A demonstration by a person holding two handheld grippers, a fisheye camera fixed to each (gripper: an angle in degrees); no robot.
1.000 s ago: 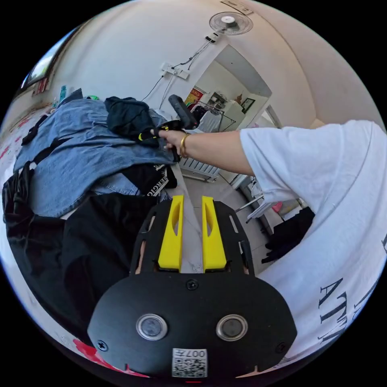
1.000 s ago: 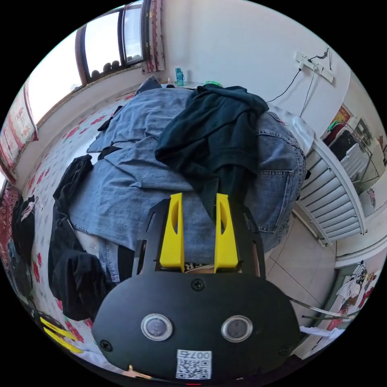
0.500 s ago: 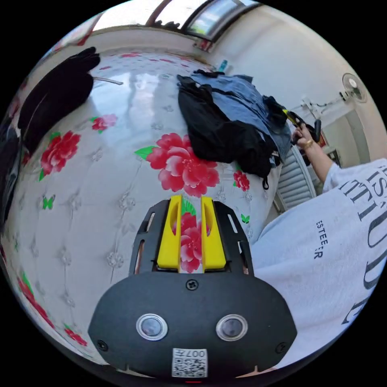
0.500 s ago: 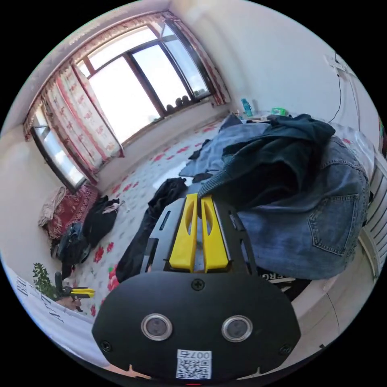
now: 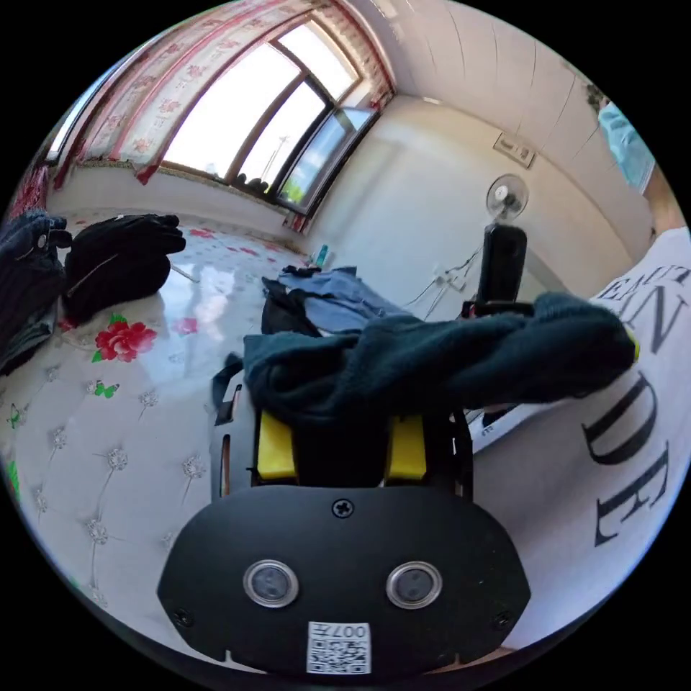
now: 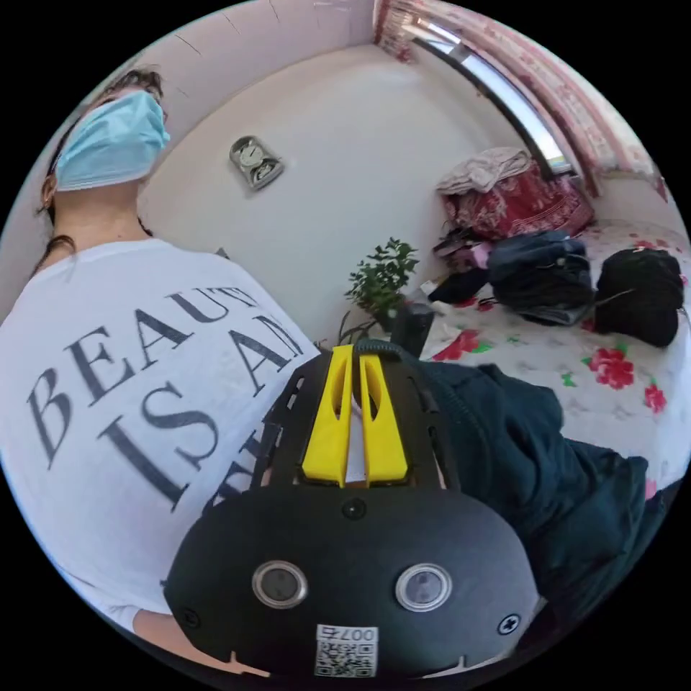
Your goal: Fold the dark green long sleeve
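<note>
The dark green long sleeve (image 5: 432, 356) hangs bunched in the air between my two grippers, above the bed's edge. In the left gripper view it lies over my left gripper (image 5: 342, 432), hiding the tips; the yellow jaws stand wide apart, open, with cloth between them. At the far end of the garment is my right gripper (image 5: 630, 345), close to the person's shirt. In the right gripper view, my right gripper (image 6: 356, 353) is shut on a ribbed edge of the green garment (image 6: 518, 446), which sags away to the right.
The bed's white cover with red flowers (image 5: 122, 403) spreads out on the left. On it lie a denim and black pile (image 5: 324, 295) and black clothes (image 5: 115, 252). A person in a white printed T-shirt (image 6: 129, 374) stands close. A potted plant (image 6: 381, 277) is by the wall.
The right gripper has pulled the green garment off the denim pile toward the person. The left gripper's jaws have opened, and the garment now lies over them. Both cameras have swung round.
</note>
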